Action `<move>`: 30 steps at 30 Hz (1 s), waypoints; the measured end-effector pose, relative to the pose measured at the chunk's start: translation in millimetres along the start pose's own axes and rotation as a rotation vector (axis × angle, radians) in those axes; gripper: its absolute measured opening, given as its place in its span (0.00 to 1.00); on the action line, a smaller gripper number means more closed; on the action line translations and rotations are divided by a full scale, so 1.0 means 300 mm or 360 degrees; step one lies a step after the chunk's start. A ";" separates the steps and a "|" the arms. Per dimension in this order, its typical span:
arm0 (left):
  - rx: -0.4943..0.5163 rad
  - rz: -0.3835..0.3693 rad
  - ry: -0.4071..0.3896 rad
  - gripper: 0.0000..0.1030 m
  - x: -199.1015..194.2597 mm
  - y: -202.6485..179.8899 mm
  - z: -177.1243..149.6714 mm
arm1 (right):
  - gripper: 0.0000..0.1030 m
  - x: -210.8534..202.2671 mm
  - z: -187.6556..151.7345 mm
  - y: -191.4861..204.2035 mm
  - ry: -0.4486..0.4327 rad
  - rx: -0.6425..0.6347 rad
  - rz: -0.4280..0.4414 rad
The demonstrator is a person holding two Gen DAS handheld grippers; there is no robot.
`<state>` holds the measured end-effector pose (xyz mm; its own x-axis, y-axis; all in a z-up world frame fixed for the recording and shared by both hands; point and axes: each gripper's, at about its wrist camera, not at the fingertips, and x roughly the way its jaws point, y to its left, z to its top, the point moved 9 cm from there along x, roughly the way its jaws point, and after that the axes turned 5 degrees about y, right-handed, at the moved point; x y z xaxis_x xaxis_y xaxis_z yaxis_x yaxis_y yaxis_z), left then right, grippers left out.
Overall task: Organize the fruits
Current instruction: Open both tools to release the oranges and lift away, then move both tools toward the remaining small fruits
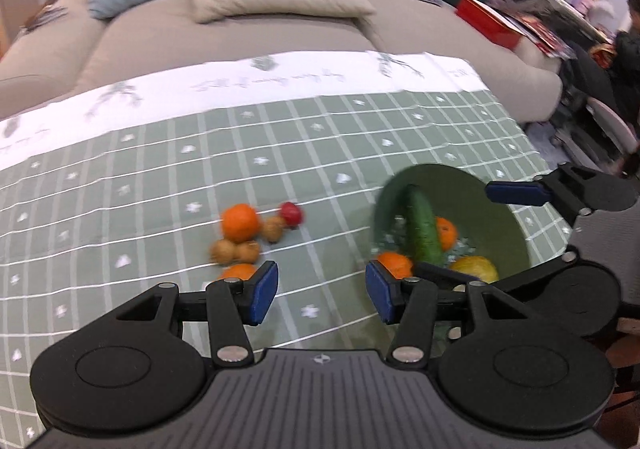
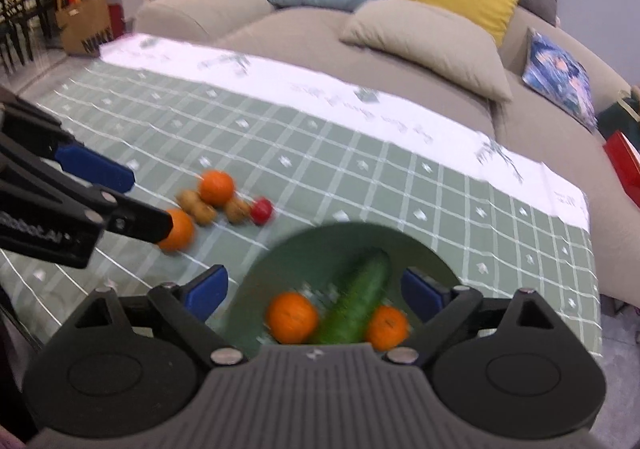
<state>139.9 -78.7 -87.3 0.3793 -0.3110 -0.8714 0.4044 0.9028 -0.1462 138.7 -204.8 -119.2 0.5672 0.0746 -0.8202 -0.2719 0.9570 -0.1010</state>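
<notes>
Both tongs gape, empty: left tongs (image 1: pixel 322 295) near loose oranges (image 1: pixel 239 223); right tongs (image 2: pixel 314 295) over green bowl (image 2: pixel 424 249) holding cucumber (image 2: pixel 360 301).

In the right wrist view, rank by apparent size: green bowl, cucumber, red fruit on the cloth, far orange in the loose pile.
1. green bowl
2. cucumber
3. far orange
4. red fruit
The cucumber lies nearer the camera, which inflates it somewhat.

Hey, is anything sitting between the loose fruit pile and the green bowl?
Nothing visible: only bare checked tablecloth lies between the loose fruit pile and the green bowl. Both grippers hang open short of them.
</notes>
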 end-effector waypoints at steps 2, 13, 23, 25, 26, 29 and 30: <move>-0.0024 0.0042 -0.0023 0.58 -0.015 0.046 -0.015 | 0.87 -0.008 0.027 0.038 -0.0044 -0.0015 0.0032; -0.0180 0.0096 -0.0022 0.58 -0.012 0.236 -0.077 | 0.77 0.068 0.109 0.220 -0.0023 -0.0184 0.0123; -0.0208 0.0073 0.0059 0.58 0.082 0.323 -0.093 | 0.64 0.225 0.142 0.301 0.0116 -0.0340 0.0158; -0.0200 0.0061 0.0075 0.58 0.107 0.329 -0.089 | 0.63 0.256 0.142 0.305 0.0150 -0.0355 0.0170; -0.0199 0.0053 0.0085 0.58 0.120 0.331 -0.088 | 0.63 0.271 0.142 0.306 0.0165 -0.0361 0.0173; -0.0204 0.0030 0.0111 0.58 0.154 0.337 -0.081 | 0.63 0.314 0.148 0.302 0.0204 -0.0392 0.0169; -0.0203 0.0018 0.0119 0.58 0.165 0.338 -0.078 | 0.63 0.325 0.150 0.302 0.0213 -0.0404 0.0174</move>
<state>180.3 4.3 -156.3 0.3184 -0.2819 -0.9051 0.2894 0.9381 -0.1903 204.5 -98.3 -183.1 0.4210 0.1198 -0.8991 -0.5207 0.8436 -0.1315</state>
